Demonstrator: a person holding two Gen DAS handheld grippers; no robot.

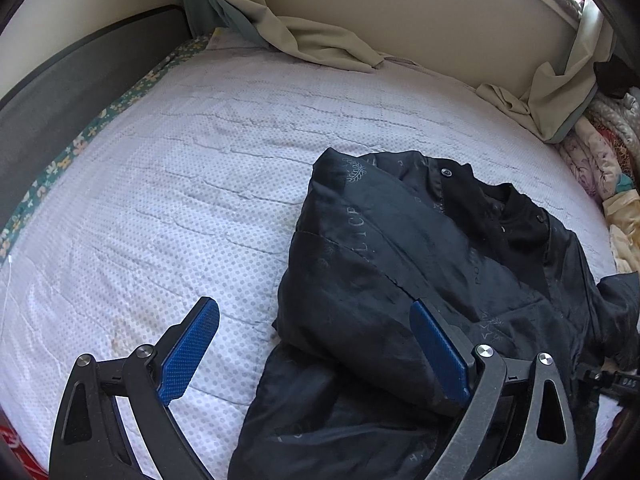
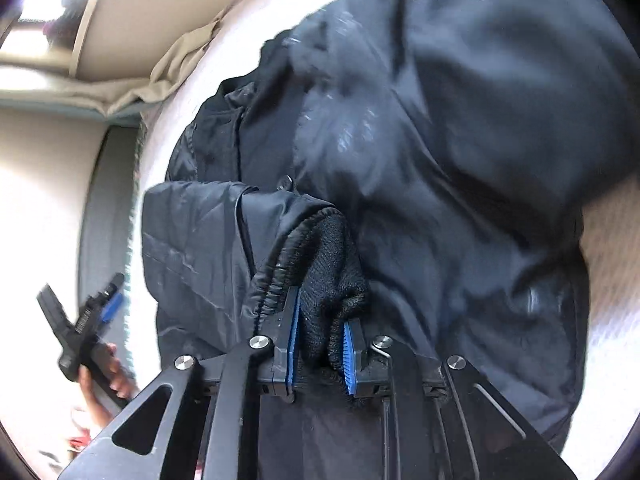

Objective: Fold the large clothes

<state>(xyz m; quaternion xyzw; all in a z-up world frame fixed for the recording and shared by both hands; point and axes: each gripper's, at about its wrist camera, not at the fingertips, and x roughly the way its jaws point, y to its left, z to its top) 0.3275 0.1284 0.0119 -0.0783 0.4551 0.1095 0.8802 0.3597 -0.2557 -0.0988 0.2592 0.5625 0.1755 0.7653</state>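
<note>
— Jacket point(image 1: 420, 264) first: where is it found on the bed point(image 1: 200, 152)?

— It is laid toward the bed's right side as the left wrist view shows it, part folded, with its collar turned to the far edge by the wall and its hem brought to the near edge. Its long axis is thus run from the near edge to the far edge.

— And which hand-held gripper is nearer to it?

— The right hand-held gripper point(image 2: 320, 344) is already on it. A black knit cuff point(image 2: 332, 264) is seen pinched between its blue pads point(image 2: 292, 328), so that one is clenched, grasping the cuff, with the rest of the jacket spread ahead of it and beyond. No earlier picture is given, so nothing further is claimed of it.

— The left one?

— The left hand-held gripper point(image 1: 316, 344) is held released, its jaws wide apart. One pad is seen over bare bed, the other over the jacket's near left part; no cloth is pressed between them. In the right wrist view it is seen off to the left, beside the jacket, held in a hand point(image 2: 100, 372).

— What is the next move judged to turn on?

— The sleeve is judged to need carrying across the long axis, over the body of the jacket. The left edge would likely be steadied by the free gripper, being just beside it.
</note>
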